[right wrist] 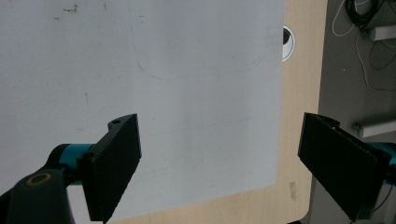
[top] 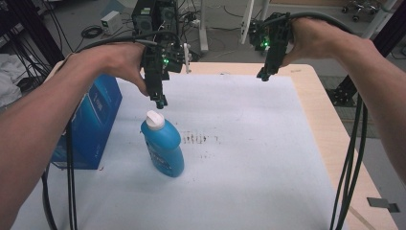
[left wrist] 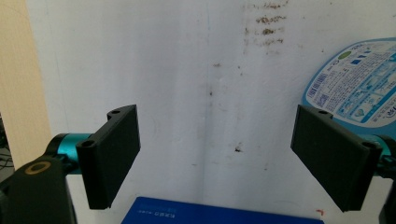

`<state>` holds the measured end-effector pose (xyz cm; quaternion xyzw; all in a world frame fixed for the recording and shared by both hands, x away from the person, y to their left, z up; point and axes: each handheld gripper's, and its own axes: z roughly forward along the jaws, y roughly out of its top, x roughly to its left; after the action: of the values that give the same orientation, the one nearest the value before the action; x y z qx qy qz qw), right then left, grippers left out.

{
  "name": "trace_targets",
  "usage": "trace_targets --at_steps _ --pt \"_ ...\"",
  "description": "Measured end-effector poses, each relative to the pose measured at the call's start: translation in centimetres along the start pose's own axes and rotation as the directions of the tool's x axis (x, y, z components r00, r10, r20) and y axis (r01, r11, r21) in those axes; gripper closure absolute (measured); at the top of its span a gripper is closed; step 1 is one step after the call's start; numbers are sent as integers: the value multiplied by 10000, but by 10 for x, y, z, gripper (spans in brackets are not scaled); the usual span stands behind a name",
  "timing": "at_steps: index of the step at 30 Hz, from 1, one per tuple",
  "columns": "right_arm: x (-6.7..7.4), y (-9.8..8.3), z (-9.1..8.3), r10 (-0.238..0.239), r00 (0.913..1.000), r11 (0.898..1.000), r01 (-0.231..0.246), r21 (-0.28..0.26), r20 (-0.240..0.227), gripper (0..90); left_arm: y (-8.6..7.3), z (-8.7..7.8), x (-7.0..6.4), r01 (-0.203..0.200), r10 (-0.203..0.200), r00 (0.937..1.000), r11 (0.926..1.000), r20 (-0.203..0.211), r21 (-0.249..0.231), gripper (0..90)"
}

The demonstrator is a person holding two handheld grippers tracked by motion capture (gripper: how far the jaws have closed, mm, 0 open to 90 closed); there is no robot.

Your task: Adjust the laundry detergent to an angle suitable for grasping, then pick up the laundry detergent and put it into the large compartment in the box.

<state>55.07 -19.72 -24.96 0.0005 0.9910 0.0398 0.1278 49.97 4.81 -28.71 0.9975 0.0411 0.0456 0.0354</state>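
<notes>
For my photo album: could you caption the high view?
Left gripper hovers open above a blue bottle; right gripper waits open.

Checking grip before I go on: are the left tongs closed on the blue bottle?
No, the left tongs hang open above the blue bottle, nothing between them.

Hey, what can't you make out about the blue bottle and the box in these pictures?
- Blue bottle: label print too small in the high view; in the left gripper view the right edge and a jaw cut it off.
- Blue box: the left forearm hides part of it in the high view; the left gripper view's bottom edge cuts it.
</notes>
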Motion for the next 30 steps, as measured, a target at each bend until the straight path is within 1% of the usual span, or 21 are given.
trace_targets --at_steps 1,3,4,7,8,10,12,14,19,20,21,22,27,28,30 --pt "0 0 0 8 10000 10000 -8 20 23 125 0 0 0 -51 51 10000 10000 -14 -20 157" --pt "1 0 -1 -12 10000 10000 12 39 40 124 0 -1 0 -69 69 10000 10000 -56 -15 157" --pt "1 0 -1 -33 10000 10000 33 52 51 125 0 -1 0 -8 8 10000 10000 -50 -37 157" --pt "3 0 -2 -53 10000 9999 52 107 77 124 1 -3 0 -64 63 10000 9999 -66 -147 157" --pt "3 0 -3 -61 9999 10000 60 67 97 124 2 -4 -1 -1 0 10000 9998 -55 -176 157" --pt "3 -1 -3 -19 10000 10000 19 34 48 125 2 -6 -1 -2 0 9999 9997 -101 -238 157" --pt "3 -1 -3 -39 10000 10000 39 77 52 125 3 -6 -2 36 -38 9999 9998 -108 -203 157" --pt "4 -1 -3 -26 10000 9999 25 123 88 125 4 -7 -2 -14 11 10000 9995 -80 -316 157" --pt "6 2 -2 -66 9999 9999 65 122 89 125 4 -7 -2 -52 47 9998 9996 -168 -286 157" --pt "6 2 -2 -153 9998 9998 151 139 93 124 5 -7 -3 -87 83 9998 9996 -172 -250 157" --pt "7 2 -1 -52 10000 9999 51 158 71 125 5 -7 -4 -116 112 9998 9996 -180 -252 157" --pt "8 2 -1 -116 9999 9999 115 127 55 125 6 -8 -4 -182 178 9997 9995 -160 -271 157" --pt "9 2 0 -82 10000 9998 81 176 28 125 7 -13 -5 -133 124 9998 9984 -168 -550 158" --pt "9 2 0 -132 9999 9998 132 178 16 124 7 -14 -5 -141 130 9997 9982 -193 -585 158" --pt "10 1 -1 -51 10000 9998 50 187 33 125 7 -17 -7 -185 171 9996 9977 -234 -649 158"
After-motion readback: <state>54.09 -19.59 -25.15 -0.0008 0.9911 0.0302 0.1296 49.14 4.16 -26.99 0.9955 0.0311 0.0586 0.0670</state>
